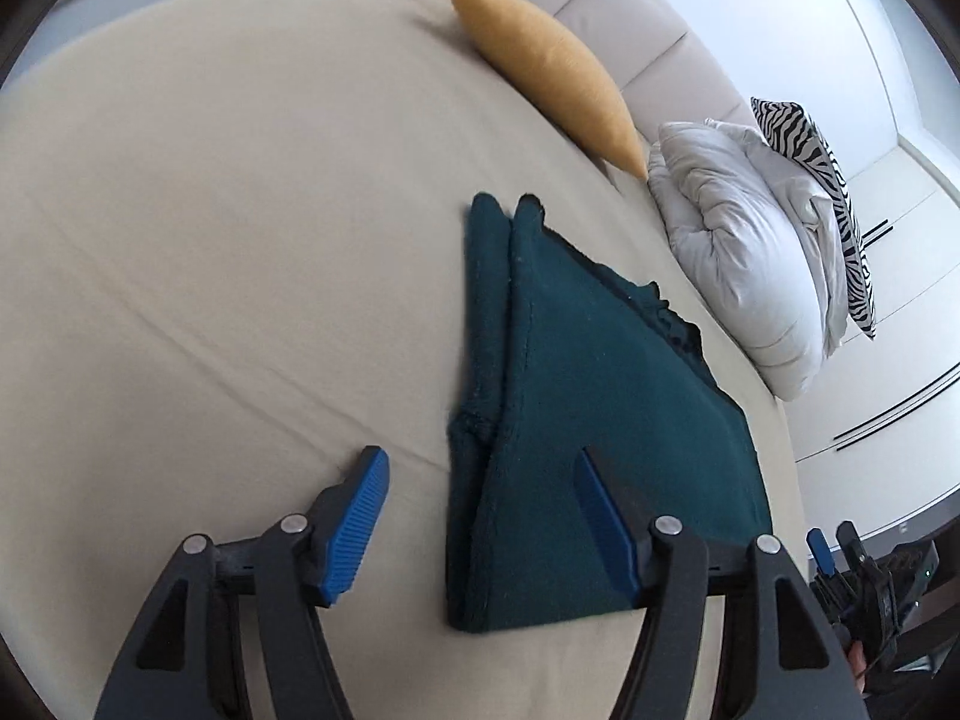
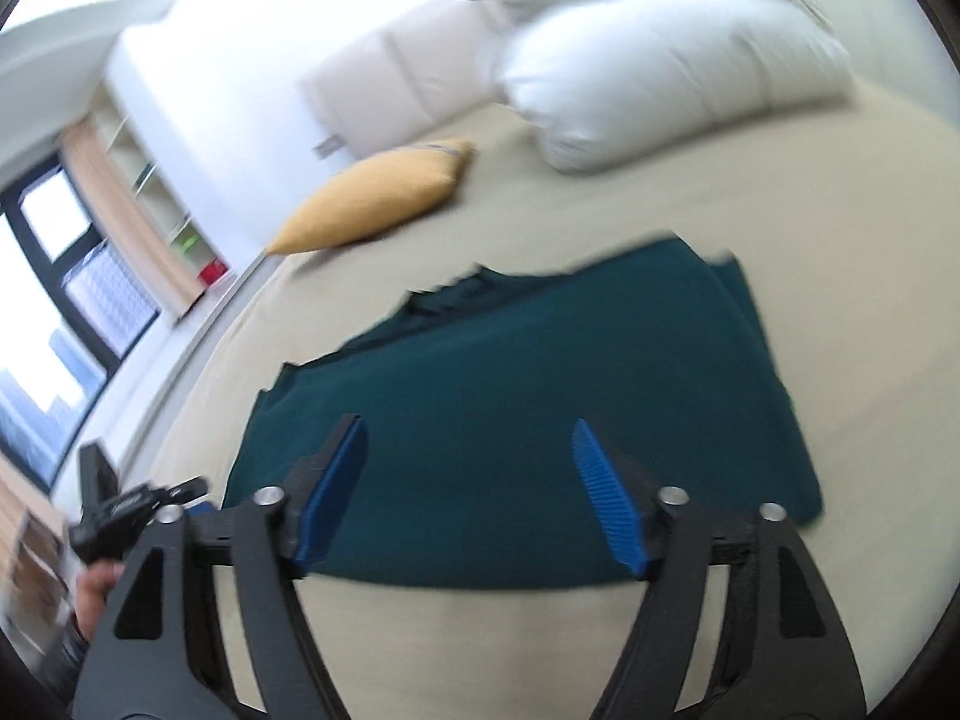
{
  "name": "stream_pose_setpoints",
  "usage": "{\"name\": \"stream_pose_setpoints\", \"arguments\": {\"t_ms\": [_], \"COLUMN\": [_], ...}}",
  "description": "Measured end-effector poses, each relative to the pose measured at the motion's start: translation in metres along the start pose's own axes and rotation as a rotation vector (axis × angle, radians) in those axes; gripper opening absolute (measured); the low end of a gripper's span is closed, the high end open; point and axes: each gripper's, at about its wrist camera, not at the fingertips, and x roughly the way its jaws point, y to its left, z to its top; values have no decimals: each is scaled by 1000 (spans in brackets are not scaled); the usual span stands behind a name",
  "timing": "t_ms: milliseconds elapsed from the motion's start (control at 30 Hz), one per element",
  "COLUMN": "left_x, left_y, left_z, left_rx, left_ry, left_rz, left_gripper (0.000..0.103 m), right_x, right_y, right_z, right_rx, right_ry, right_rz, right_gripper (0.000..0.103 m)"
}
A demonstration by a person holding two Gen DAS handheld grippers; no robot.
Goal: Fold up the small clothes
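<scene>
I have the dark teal garment (image 1: 600,420) lying flat on the bed (image 1: 210,240), already doubled over itself: from the left wrist view I see one layer lapped over another along a long seam, with a neat straight edge nearest me. So at least one fold is done, I judge. It is still a fairly large wedge, so I reckon another fold or two, and some squaring of the ragged far edge, remain.

My left hand-held gripper (image 1: 480,531) has its jaws standing apart, with nothing pressed between them; the near corner of the garment lies just ahead of and below it, one blue pad over bare sheet and the other over the cloth. My right hand-held gripper (image 2: 471,495) also stands with its jaws wide apart and free, hovering above the garment's near edge. That view is blurred, so I cannot judge whether the pads touch the cloth.

Beyond the garment, far ahead of both tools, sit a yellow cushion (image 1: 540,66), a bundled white duvet (image 1: 750,252) and a zebra-striped pillow (image 1: 828,180).

I can read no brand, label or writing anywhere.
</scene>
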Motion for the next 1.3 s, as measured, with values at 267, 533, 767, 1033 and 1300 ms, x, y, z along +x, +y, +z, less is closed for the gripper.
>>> {"name": "stream_pose_setpoints", "arguments": {"t_ms": [267, 533, 767, 1033, 1300], "left_x": [29, 43, 49, 43, 33], "left_y": [0, 14, 16, 6, -21], "left_z": [35, 43, 41, 39, 43], "left_rx": [-28, -129, -155, -115, -49], "left_ry": [47, 127, 156, 118, 91], "left_rz": [-66, -204, -234, -212, -180], "left_gripper": [66, 45, 17, 14, 12], "right_x": [34, 93, 164, 217, 225], "right_y": [55, 77, 94, 104, 90], "right_z": [24, 34, 22, -1, -2], "right_rx": [16, 159, 247, 241, 329], "right_ry": [45, 199, 327, 441, 430], "right_rz": [171, 424, 472, 397, 448], "right_gripper": [85, 85, 85, 83, 83]}}
